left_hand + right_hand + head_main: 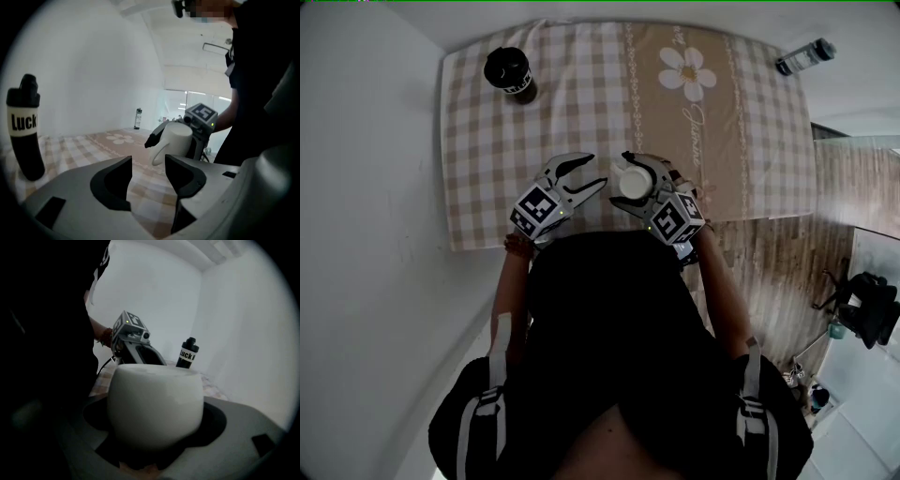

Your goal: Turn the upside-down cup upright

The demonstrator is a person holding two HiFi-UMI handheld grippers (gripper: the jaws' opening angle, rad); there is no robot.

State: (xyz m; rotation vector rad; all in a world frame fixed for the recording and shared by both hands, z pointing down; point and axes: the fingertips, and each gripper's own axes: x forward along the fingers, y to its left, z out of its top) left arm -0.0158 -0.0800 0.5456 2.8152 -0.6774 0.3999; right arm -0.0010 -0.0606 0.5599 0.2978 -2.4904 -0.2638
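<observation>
Right gripper view shows the white cup [154, 404] filling the space between the jaws. The right gripper [637, 178] is clamped on its body with the jaws spread wide around it. The cup's broader end sits on top and its rounded end below, so I judge the turn is done or nearly done, though I cannot see into the mouth to confirm it.

In the head view the cup is held over the near edge of the checked tablecloth [581, 103], close to my body.

The left gripper [595, 171] is just beside the cup with its 2 jaws apart and nothing between them.

Next I would lower the cup level onto the cloth, then release.
</observation>
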